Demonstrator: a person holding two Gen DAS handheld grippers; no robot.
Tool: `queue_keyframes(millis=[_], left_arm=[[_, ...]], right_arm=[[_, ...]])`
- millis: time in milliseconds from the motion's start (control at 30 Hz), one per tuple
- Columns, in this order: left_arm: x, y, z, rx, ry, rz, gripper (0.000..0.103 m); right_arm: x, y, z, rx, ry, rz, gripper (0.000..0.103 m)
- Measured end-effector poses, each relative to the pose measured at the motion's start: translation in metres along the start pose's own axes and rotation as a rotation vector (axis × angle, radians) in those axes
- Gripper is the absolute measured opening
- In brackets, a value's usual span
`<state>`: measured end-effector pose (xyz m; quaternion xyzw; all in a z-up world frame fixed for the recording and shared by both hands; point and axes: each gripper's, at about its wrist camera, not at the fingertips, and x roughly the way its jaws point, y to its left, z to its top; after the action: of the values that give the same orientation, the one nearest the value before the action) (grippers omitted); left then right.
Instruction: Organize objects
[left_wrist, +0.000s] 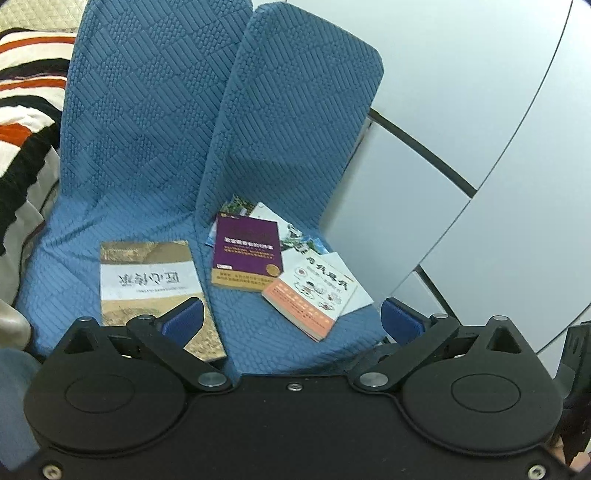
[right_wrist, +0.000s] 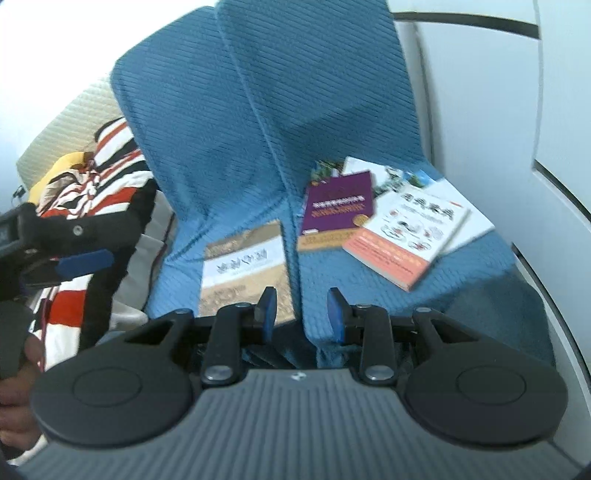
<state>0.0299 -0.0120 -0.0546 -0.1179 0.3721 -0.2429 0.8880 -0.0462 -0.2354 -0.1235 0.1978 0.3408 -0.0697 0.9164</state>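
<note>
On the blue cushion (left_wrist: 155, 177) lie scattered books: beige book (left_wrist: 147, 284) apart, purple book (left_wrist: 245, 251) and orange-edged book (left_wrist: 314, 295) overlapping. Both the left gripper (left_wrist: 291, 314) and right gripper (right_wrist: 301, 310) are open and empty; I judge nothing is sorted yet.

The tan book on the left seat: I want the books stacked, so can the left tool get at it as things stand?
Probably yes. The tan book lies flat and alone on the blue cushion, nothing on top, and the left tool is wide open just before its near edge.
</note>
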Motion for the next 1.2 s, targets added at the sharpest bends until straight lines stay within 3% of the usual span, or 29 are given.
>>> queue_keyframes(millis=[133,200,767,1200], left_arm=[[0.002,-0.008,-0.007,0.006,-0.001,0.005,0.102],[0.005,-0.012,-0.009,0.012,0.0,0.007,0.102],[0.055,-0.02,-0.008,0.019,0.03,0.036,0.102],[0.124,-0.008,-0.013,0.028,0.065,0.086,0.102]], right_arm=[[-0.007,-0.011,-0.006,0.019,-0.01,-0.028,0.073],[-0.009,-0.017,-0.007,0.024,-0.016,-0.039,0.085],[0.015,-0.059,-0.007,0.076,0.019,-0.07,0.089],[0.07,-0.093,-0.015,0.097,0.035,-0.099,0.089]])
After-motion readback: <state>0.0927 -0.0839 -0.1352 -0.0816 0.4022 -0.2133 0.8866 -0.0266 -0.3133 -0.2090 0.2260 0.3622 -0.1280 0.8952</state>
